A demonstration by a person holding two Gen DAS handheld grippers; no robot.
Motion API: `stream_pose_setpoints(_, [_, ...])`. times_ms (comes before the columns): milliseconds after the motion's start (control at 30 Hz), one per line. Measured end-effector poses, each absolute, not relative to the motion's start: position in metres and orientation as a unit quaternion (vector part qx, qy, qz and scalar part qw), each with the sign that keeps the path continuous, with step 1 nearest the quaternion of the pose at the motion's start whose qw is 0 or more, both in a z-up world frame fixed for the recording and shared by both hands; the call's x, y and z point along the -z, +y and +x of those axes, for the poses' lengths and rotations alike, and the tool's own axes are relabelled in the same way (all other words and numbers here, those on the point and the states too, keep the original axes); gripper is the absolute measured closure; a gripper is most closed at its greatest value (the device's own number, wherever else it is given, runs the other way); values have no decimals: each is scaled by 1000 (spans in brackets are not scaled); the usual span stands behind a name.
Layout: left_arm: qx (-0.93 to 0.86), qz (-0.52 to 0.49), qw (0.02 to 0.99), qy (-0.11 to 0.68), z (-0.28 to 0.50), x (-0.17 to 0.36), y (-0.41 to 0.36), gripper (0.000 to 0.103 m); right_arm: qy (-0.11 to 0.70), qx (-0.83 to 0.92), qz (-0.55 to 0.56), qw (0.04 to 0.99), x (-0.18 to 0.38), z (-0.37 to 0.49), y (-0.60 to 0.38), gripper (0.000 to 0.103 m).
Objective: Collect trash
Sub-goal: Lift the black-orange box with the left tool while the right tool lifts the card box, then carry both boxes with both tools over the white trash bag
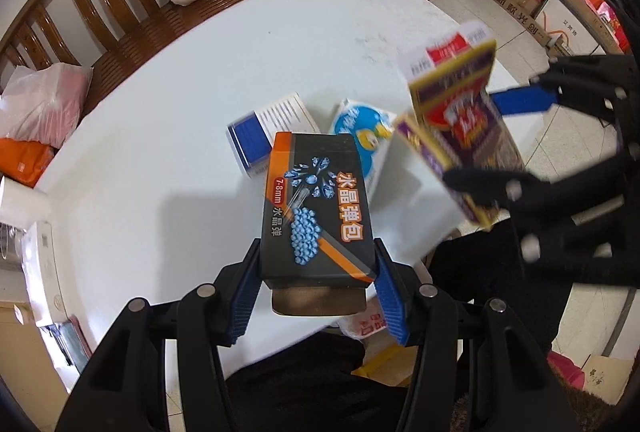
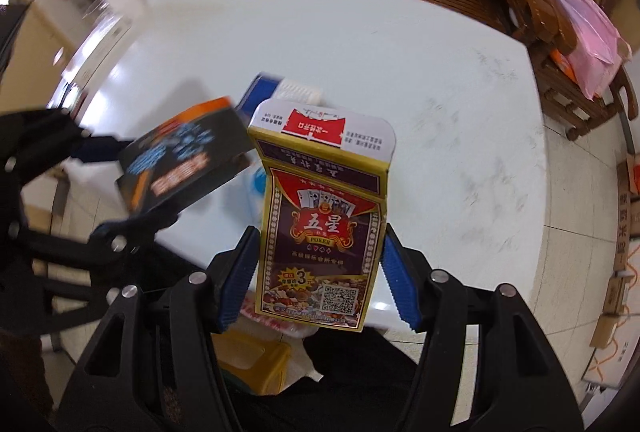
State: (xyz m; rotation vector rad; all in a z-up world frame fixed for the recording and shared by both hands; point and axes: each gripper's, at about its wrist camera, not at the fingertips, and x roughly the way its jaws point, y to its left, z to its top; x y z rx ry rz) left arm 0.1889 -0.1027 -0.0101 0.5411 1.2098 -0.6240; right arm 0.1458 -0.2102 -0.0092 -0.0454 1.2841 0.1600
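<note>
1. My left gripper (image 1: 318, 270) clamps the black water-bead box (image 1: 316, 208); my right gripper (image 2: 320, 272) clamps the poker-card box (image 2: 324, 228), both above the white table (image 1: 160, 112).
2. I keep both grips firm until over the bin, which is likely the yellow container (image 2: 256, 360) below.
3. The blue-white box (image 1: 264, 136) and the blue cartoon packet (image 1: 360, 128) remain on the table.

The white table (image 1: 200, 80) is carrying just two boxes now: a blue-and-white box (image 1: 264, 132) is lying near the middle, a light blue cartoon-printed box (image 1: 360, 128) sitting just beside it.

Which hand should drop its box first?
Probably the right gripper: its poker box hangs past the table edge above a yellow bin. Left gripper holds its black box, also near that edge.
</note>
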Motion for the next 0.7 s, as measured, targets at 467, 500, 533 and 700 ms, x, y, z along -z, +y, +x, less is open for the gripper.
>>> stream_pose_setpoints(467, [308,225,753,536,108,39,-68,51,597,-111,-53,793,53,59,-171,43])
stream_pose_setpoints(500, [309,222,752,538,105,42,-66,51,596,-111,-53,793,56,55,-169,43])
stream_pose_setpoints(533, [308,218,752,541,101,47,-63,51,597,-112,-52,792,60,50,-168,43])
stream_pose_setpoints(700, [307,216,745,551,82,76,-58,51,601,-115,-52,789,82,35,-162,43])
